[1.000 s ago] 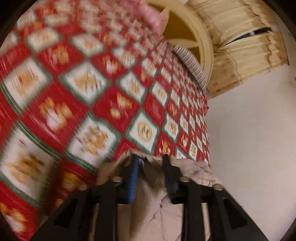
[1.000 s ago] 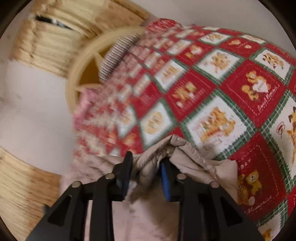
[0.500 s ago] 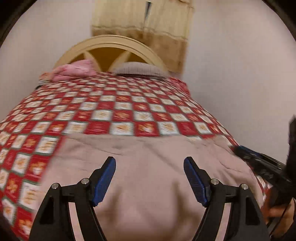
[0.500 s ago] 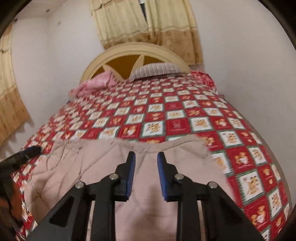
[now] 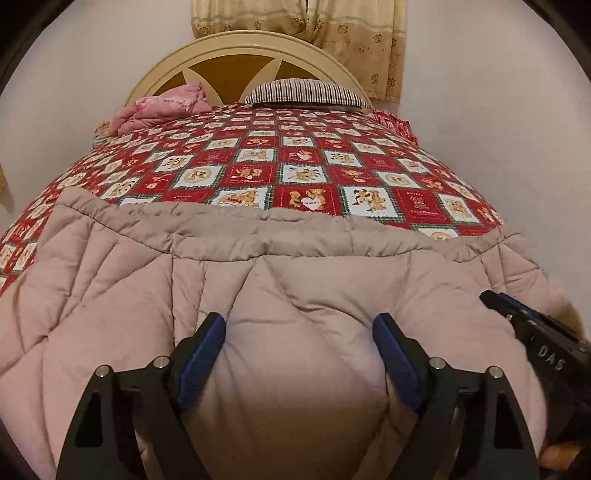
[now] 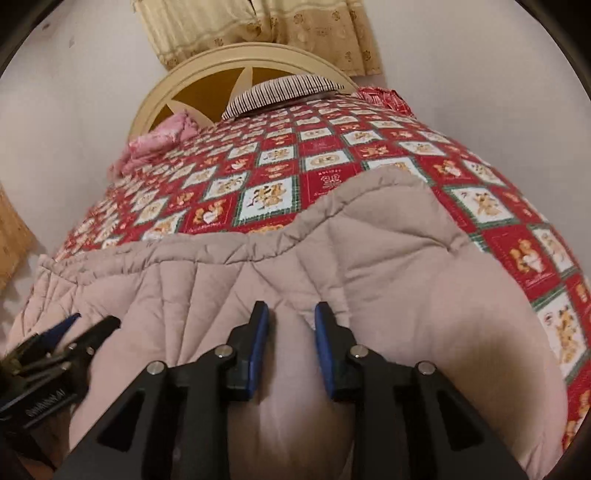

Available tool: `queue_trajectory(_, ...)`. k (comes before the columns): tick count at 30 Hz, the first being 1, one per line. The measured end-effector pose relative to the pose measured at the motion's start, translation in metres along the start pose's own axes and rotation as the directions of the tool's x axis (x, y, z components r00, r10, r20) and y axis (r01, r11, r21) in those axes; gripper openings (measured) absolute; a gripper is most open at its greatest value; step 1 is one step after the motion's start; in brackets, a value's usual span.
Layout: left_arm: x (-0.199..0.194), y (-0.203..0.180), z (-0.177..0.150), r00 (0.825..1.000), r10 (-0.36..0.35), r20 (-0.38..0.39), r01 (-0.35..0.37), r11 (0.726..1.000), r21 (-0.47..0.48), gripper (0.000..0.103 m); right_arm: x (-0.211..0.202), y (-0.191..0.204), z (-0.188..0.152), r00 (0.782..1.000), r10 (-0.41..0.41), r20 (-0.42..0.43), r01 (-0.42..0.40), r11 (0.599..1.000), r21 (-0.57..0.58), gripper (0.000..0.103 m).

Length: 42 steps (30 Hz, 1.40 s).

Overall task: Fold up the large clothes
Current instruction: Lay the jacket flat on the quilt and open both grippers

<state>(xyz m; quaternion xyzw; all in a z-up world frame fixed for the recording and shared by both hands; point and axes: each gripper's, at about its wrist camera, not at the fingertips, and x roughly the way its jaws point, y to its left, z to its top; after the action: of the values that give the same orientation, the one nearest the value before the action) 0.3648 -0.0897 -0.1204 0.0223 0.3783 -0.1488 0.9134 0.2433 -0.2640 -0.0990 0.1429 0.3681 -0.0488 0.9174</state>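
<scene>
Looking along the left wrist view: bed (image 5: 369, 162) under a red teddy-bear patchwork cover, cream arched headboard (image 5: 255, 48), striped pillow (image 5: 306, 92), pink bundle (image 5: 166, 107), curtain (image 5: 332, 33) behind. Beige quilted garment (image 5: 295, 295) lies across the near end. Left gripper (image 5: 299, 336) jaws opening wide, nothing clamped (fabric bulges between). Right wrist view: same bed; right gripper (image 6: 291, 328) narrowly parted over a fold of garment; grip unclear.
</scene>
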Motion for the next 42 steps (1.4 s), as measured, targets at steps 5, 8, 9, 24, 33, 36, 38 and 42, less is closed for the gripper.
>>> queue_trajectory(5, 0.013, -0.002, -0.005, 0.999, 0.032, -0.002, -0.032, 0.999, 0.025, 0.087, -0.006, 0.007, 0.006, 0.999, -0.017, -0.041, 0.016, 1.000, -0.005, 0.029)
queue_trajectory(8, 0.017, -0.002, -0.005, 0.999, 0.038, -0.013, -0.038, 0.999, 0.031, 0.088, -0.030, 0.009, 0.017, 0.997, -0.066, 0.034, 0.068, 0.997, -0.045, 0.029)
queue_trajectory(9, 0.018, -0.002, -0.005, 0.999, 0.039, -0.015, -0.038, 0.999, 0.032, 0.088, -0.036, 0.008, 0.021, 0.993, -0.099, 0.062, 0.103, 0.993, -0.061, 0.029)
queue_trajectory(24, 0.022, -0.005, -0.005, 0.999, 0.037, -0.025, -0.035, 0.998, 0.060, 0.089, 0.017, -0.068, 0.015, 0.988, -0.148, -0.049, 0.153, 0.983, 0.102, 0.029)
queue_trajectory(33, 0.027, -0.008, -0.007, 0.997, 0.067, -0.029, -0.064, 0.994, 0.084, 0.090, -0.021, -0.032, 0.018, 0.956, -0.290, 0.033, 0.290, 0.957, -0.001, 0.026)
queue_trajectory(36, 0.027, -0.007, -0.007, 0.997, 0.065, -0.029, -0.063, 0.994, 0.085, 0.090, -0.063, 0.002, 0.015, 0.974, -0.176, 0.144, 0.180, 0.984, -0.012, 0.026)
queue_trajectory(38, 0.027, -0.007, -0.006, 0.998, 0.063, -0.031, -0.060, 0.995, 0.085, 0.090, -0.071, 0.025, 0.012, 0.982, -0.113, 0.151, 0.120, 0.992, -0.038, 0.026)
queue_trajectory(42, 0.027, -0.007, -0.006, 0.998, 0.062, -0.031, -0.059, 0.994, 0.087, 0.090, -0.046, 0.059, -0.002, 0.995, -0.057, 0.079, 0.062, 0.996, -0.066, 0.026)
